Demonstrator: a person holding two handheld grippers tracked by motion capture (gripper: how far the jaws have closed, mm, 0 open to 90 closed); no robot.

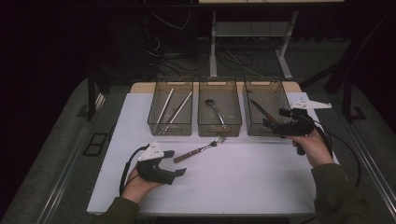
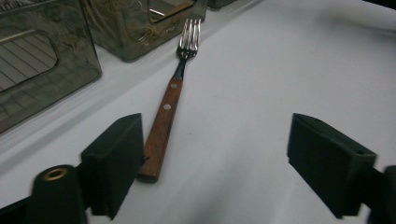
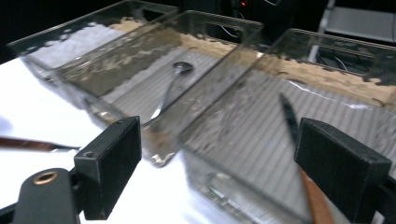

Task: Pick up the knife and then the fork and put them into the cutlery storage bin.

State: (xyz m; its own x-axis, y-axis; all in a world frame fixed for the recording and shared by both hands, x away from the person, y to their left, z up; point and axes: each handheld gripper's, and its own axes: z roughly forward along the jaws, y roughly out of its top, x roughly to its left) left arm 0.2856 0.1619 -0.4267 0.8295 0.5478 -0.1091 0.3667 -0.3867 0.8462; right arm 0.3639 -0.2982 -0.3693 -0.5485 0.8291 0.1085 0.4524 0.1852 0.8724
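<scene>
My left hand-held gripper [image 2: 215,163] has its blocky matte black jaws apart over the smooth white table [image 1: 233,186]; the fork [image 2: 169,109], with steel tines and a riveted wooden handle, lies there just beside one jaw. My right hand-held gripper [image 3: 219,172], jaws apart on nothing, faces three clear ribbed bins: the right bin [image 1: 280,88] holds a wooden-handled knife [image 3: 292,121], the middle bin [image 1: 219,84] a spoon [image 3: 170,91], the left bin [image 1: 173,84] two metal rods [image 1: 172,112].

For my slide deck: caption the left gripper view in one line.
Open left gripper closes in on a wooden-handled fork lying on the white table beside clear bins.
</scene>
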